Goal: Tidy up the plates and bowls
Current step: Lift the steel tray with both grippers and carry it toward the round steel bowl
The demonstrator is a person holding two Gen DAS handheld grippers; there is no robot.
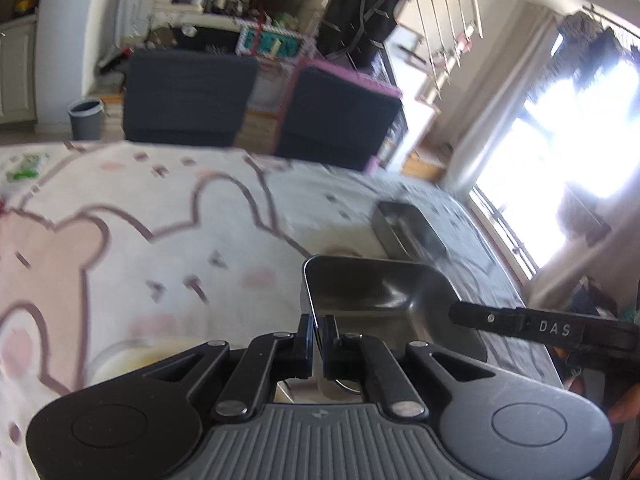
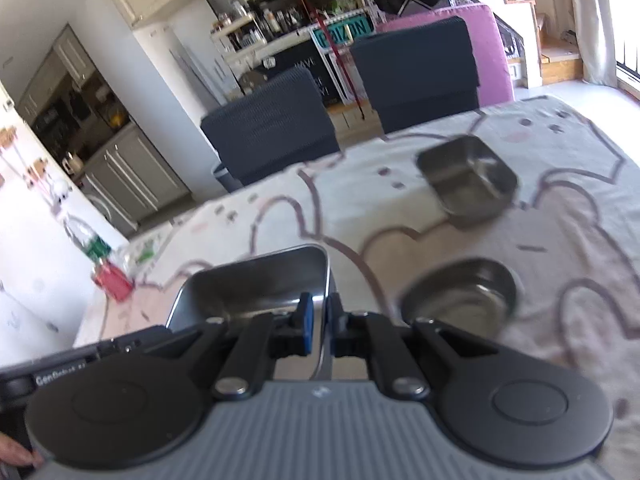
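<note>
Both grippers hold one square steel tray by opposite rims, lifted over the table. In the left wrist view my left gripper (image 1: 319,336) is shut on the tray's (image 1: 376,292) left rim, and the right gripper's finger (image 1: 520,322) reaches in from the right. In the right wrist view my right gripper (image 2: 319,318) is shut on the tray's (image 2: 256,280) right rim. A second square steel tray (image 2: 468,182) (image 1: 408,228) sits farther back on the table. A round steel bowl (image 2: 460,300) sits just right of my right gripper.
The table wears a cream cloth with pink bear outlines (image 1: 160,240). Two dark chairs (image 1: 188,96) stand at its far side. A plastic bottle and a red object (image 2: 110,280) sit at the table's left edge. A pale round dish (image 1: 132,360) lies under my left gripper.
</note>
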